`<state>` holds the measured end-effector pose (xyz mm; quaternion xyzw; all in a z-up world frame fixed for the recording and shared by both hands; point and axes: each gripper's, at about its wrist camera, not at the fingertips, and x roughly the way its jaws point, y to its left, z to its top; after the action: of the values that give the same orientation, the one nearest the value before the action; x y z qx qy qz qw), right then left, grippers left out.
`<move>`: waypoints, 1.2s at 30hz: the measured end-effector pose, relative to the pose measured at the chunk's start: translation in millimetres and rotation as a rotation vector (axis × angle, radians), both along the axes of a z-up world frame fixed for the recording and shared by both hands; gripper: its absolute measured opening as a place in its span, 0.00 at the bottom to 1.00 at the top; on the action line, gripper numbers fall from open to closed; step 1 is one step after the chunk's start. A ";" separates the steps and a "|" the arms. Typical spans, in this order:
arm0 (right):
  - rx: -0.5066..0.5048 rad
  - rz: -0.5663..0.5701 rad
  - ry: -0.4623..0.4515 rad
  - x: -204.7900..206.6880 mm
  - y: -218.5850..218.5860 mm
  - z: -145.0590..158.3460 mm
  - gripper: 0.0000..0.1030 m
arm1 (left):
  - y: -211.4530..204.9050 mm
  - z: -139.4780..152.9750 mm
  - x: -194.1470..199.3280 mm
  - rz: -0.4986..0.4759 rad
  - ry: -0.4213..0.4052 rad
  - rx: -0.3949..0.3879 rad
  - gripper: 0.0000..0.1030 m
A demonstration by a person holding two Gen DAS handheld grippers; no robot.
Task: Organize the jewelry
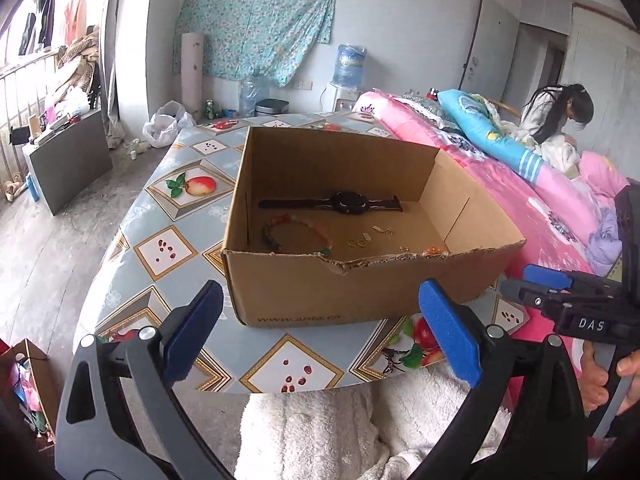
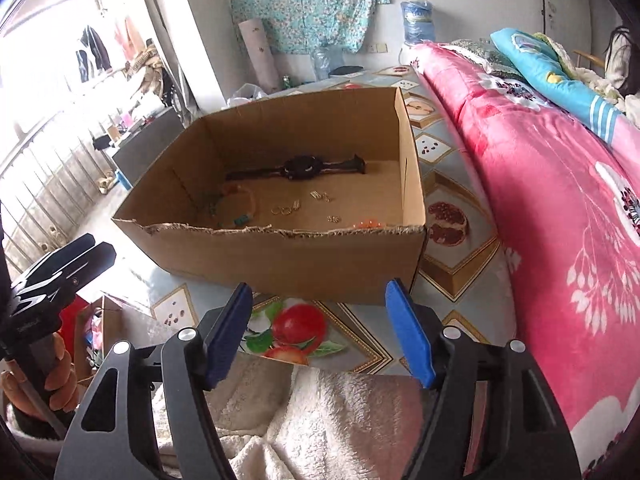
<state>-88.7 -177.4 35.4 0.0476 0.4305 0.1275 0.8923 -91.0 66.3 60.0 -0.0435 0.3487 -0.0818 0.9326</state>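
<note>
While the glossy fruit-patterned tabletop [image 1: 160,216] carries a torn-edged cardboard box [image 1: 320,292], both grippers hang before it, apart from it. The left gripper [image 1: 320,336] and right gripper [image 2: 320,332] gape, holding nothing. Inside the box lie a black watch [image 2: 298,168], a round beaded bracelet [image 1: 296,236] and small gold rings [image 1: 357,243].

The left gripper [image 1: 320,332] is held low and level, its blue-padded fingers spread wide — nothing between them. The right gripper [image 2: 320,332] sits beside it, fingers likewise parted and empty, each handle wrapped by a bare hand [image 2: 60,380].
</note>
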 end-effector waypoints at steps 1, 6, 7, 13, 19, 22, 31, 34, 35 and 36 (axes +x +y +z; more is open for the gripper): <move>-0.010 -0.005 0.005 0.5 3.1 -1.0 0.69 | -3.1 -2.8 2.5 -0.004 0.011 0.006 0.92; -0.049 -0.041 -0.012 5.9 7.9 -1.5 0.81 | -15.4 -12.5 12.9 0.042 0.048 0.102 0.92; -0.061 -0.041 -0.014 6.7 9.1 -1.3 0.82 | -14.8 -12.2 15.6 0.054 0.051 0.103 0.92; -0.083 -0.036 0.006 13.5 18.2 -3.9 0.84 | -14.0 -15.5 30.1 0.121 0.136 0.097 0.92; -0.095 -0.048 0.029 20.8 21.0 -6.3 0.84 | -29.0 -22.9 38.7 0.118 0.177 0.174 0.92; -0.095 -0.060 0.049 24.2 21.0 -8.4 0.84 | -31.2 -25.3 43.2 0.122 0.210 0.165 0.92; -0.063 -0.086 0.090 34.9 16.1 -12.3 0.86 | -31.1 -24.5 55.3 0.152 0.250 0.162 0.92; -0.069 -0.084 0.094 35.7 17.8 -12.3 0.86 | -32.5 -25.7 60.3 0.150 0.262 0.174 0.92; -0.069 -0.084 0.095 35.4 18.3 -12.3 0.86 | -32.5 -26.3 61.0 0.150 0.266 0.173 0.92; -0.067 -0.085 0.096 35.5 18.3 -12.3 0.86 | -32.5 -26.9 61.9 0.149 0.268 0.173 0.92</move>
<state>-53.2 -159.1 23.1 0.0421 0.4745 0.0726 0.8762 -29.1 33.8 33.2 0.0006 0.4714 0.0242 0.8816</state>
